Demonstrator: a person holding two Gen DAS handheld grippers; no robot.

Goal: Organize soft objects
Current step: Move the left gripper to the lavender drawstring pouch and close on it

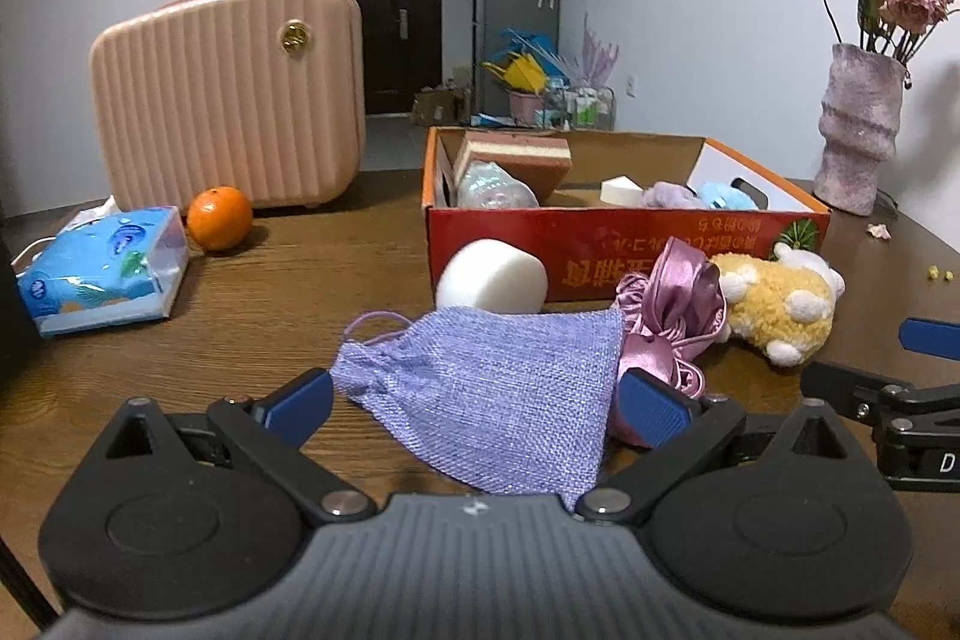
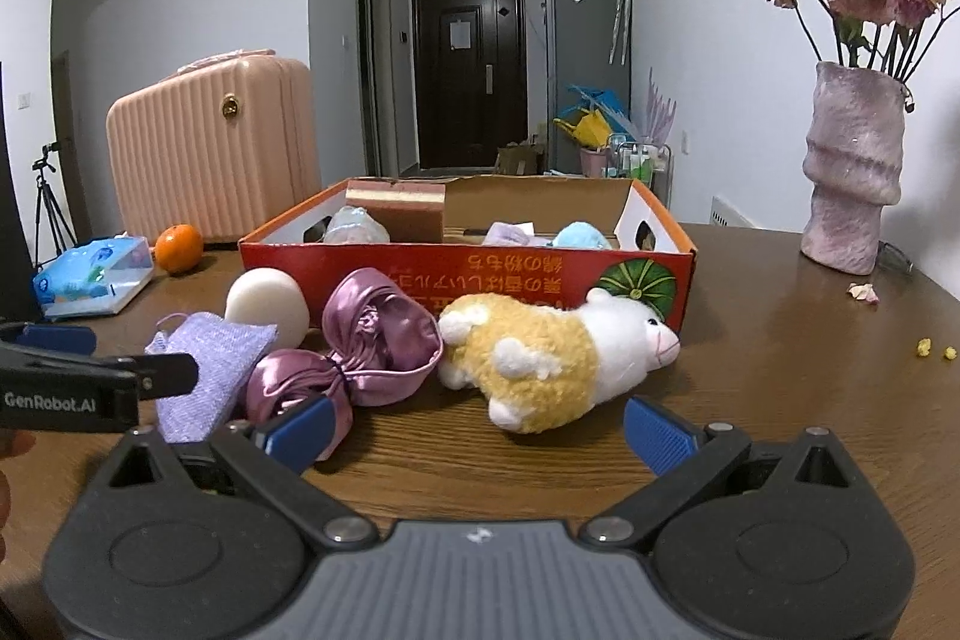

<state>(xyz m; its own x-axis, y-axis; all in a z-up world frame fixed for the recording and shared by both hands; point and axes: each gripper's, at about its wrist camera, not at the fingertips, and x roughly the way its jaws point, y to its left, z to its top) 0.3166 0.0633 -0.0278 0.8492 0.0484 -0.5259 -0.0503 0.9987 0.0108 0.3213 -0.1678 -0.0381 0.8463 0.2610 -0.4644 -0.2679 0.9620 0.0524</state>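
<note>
I am working at the near edge of a dark brown wooden table (image 2: 780, 370), where a strip of bare wood is lying open in front of my right gripper (image 2: 478, 427) and a wider stretch is running off to the right toward a mottled pink ceramic vase (image 2: 852, 172). A red cardboard box with an orange rim (image 1: 600, 244) is closing off the far side, already holding a layered brown sponge block (image 1: 516, 157) and other soft pieces. A ribbed pink hard-shell case (image 1: 228, 94), a round orange fruit (image 1: 219, 218) and a blue tissue pack (image 1: 102, 268) are crowding the left. My left gripper (image 1: 477, 403) is hanging low over the table with its blue pads spread wide, gripping nothing, and a woven lilac drawstring pouch (image 1: 498, 394) is lying flat between them, its cord end pointing to the left pad. A white foam cylinder (image 1: 492, 277) is resting just behind the pouch, against the box front. A shiny mauve satin pouch (image 2: 360, 346) is lying just right of the lilac one, touching it. My right gripper is also standing open and empty, level with the tabletop, its left pad beside the satin pouch. A yellow and white plush animal (image 2: 540, 358) is lying on its side just ahead of those pads, touching the satin pouch and the box.
</note>
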